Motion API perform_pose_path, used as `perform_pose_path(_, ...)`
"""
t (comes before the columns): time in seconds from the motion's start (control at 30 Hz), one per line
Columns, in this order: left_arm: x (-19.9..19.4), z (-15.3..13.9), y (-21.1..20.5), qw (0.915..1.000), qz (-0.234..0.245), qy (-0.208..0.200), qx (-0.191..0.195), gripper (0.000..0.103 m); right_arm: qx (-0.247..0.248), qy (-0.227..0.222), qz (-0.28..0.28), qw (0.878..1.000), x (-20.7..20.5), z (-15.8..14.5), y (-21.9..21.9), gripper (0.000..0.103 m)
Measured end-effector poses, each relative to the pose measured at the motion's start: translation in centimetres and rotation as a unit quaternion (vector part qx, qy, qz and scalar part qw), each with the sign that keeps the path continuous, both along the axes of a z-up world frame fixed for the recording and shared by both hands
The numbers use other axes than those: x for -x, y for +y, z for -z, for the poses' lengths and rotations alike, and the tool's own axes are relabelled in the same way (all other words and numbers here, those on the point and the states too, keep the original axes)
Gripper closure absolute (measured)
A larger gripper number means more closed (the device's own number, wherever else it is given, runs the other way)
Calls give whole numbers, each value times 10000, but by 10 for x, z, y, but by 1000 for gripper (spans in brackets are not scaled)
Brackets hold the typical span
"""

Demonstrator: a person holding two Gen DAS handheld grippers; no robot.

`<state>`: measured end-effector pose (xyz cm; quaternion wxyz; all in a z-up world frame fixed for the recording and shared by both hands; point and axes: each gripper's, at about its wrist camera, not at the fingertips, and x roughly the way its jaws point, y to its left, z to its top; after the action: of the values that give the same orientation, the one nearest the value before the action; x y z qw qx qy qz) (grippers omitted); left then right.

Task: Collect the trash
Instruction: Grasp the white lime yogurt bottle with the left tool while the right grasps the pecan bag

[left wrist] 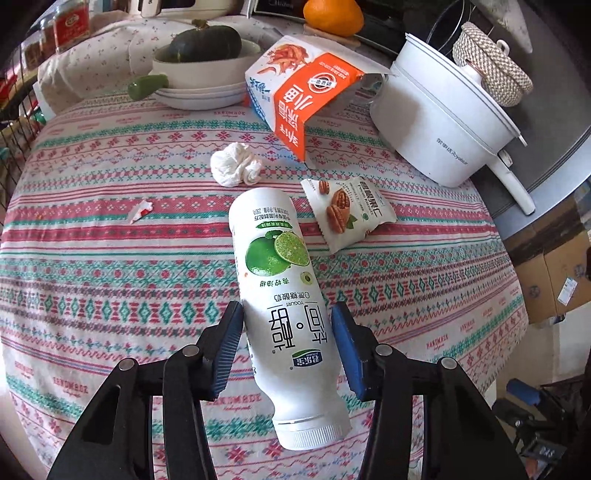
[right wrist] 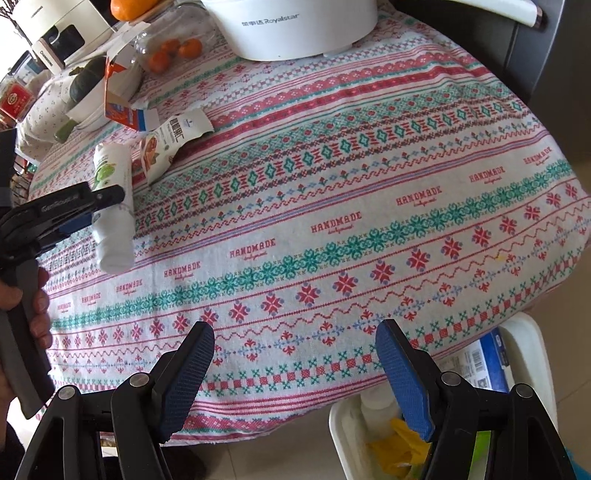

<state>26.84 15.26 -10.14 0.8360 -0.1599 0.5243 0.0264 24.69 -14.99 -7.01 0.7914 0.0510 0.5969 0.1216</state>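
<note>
A patterned cloth covers the tabletop [left wrist: 110, 280]. At its far side a white electric pot [left wrist: 439, 125] stands beside a woven lid [left wrist: 491, 66]; a dark squash [left wrist: 205, 46] sits in stacked bowls [left wrist: 195, 79], perhaps an orange [left wrist: 332, 16] behind.
</note>
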Motion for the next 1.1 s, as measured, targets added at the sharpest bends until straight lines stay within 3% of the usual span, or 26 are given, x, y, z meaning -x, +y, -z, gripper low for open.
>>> perform_pose_path(0.2,26,0,27,9988,132,133,-453,51,150,1,-84,9999,3,13,11,26)
perform_pose_path(0.37,31,17,57,9976,162,661,-156,51,127,-99,-143,9998,-16,16,39,26)
perform_pose_path(0.5,24,28,71,9962,51,770,412,48,-64,-186,-107,9997,-44,18,67,26)
perform_pose_path(0.63,19,41,80,9940,-153,834,692,51,-213,-236,-35,9995,-71,24,95,26)
perform_pose_path(0.8,19,25,82,9984,-216,493,183,52,-318,-263,1,9991,-103,29,127,26)
perform_pose_path(1.1,36,15,99,9988,-209,414,159,52,-602,-262,352,9972,-152,52,174,26)
